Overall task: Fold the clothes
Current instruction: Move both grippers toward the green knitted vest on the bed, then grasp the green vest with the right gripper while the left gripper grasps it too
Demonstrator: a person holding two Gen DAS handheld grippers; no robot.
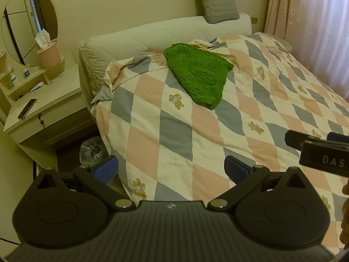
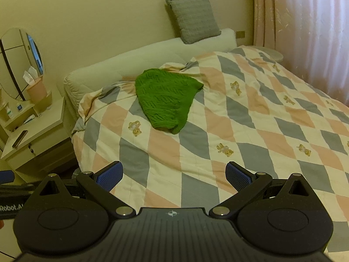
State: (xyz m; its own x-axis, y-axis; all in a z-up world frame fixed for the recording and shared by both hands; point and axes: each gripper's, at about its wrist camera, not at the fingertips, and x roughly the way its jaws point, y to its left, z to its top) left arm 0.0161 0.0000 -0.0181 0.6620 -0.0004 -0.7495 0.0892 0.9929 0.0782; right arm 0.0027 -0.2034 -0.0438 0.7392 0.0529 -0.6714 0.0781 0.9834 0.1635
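A green knitted garment (image 1: 197, 73) (image 2: 166, 100) lies folded into a compact shape on the checked quilt (image 1: 174, 135) (image 2: 218, 131), near the head of the bed. My left gripper (image 1: 171, 170) hangs open well short of it, over the quilt's near left edge, with nothing between its blue pads. My right gripper (image 2: 173, 176) is likewise open and empty, held back from the garment above the quilt. The right gripper's black body (image 1: 320, 152) shows at the right edge of the left wrist view.
A grey cushion (image 2: 194, 19) leans on the white headboard (image 2: 152, 54). Left of the bed stands a bedside table (image 1: 43, 102) with a phone (image 1: 27, 108), a pink tissue holder (image 1: 49, 55) and an oval mirror (image 1: 30, 24). Pink curtains (image 2: 305, 32) hang on the right.
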